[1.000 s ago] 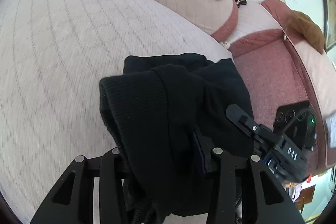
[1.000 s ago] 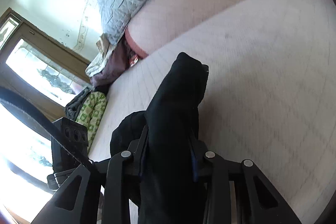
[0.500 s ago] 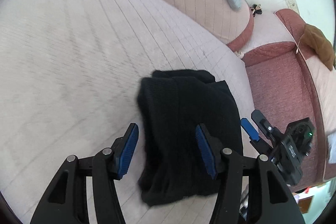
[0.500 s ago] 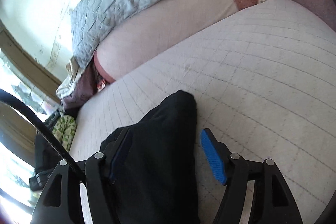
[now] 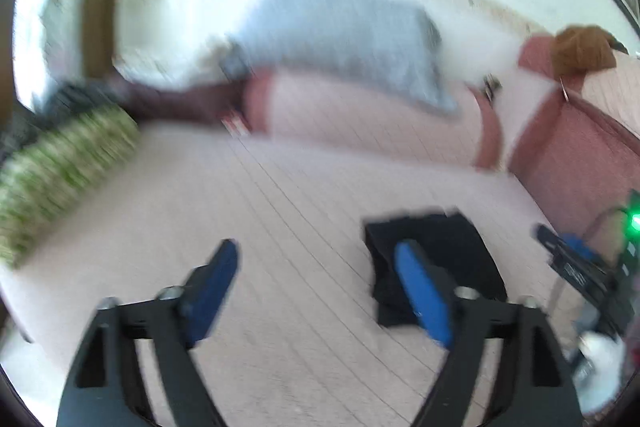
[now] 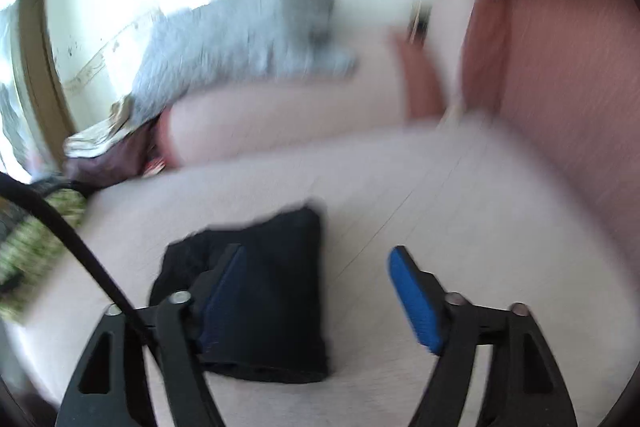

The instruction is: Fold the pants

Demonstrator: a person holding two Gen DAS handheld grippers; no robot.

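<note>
The black pants (image 5: 440,255) lie folded in a compact bundle on the pale quilted mattress (image 5: 280,211). They also show in the right wrist view (image 6: 272,287). My left gripper (image 5: 320,263) is open and empty, raised above the mattress, with the bundle behind its right finger. My right gripper (image 6: 316,263) is open and empty, with the bundle behind its left finger. The right gripper also shows at the right edge of the left wrist view (image 5: 576,263). Both views are motion-blurred.
A grey quilted blanket (image 5: 340,43) lies over a pink bolster (image 5: 360,115) at the back. A green patterned cushion (image 5: 60,163) sits at the left. A dark red sofa side (image 5: 576,155) with a brown cloth (image 5: 580,51) stands at the right.
Both grippers opened, let go of the pants and pulled back and up. The pants now lie folded on the mattress, and the views tilted toward the room.
</note>
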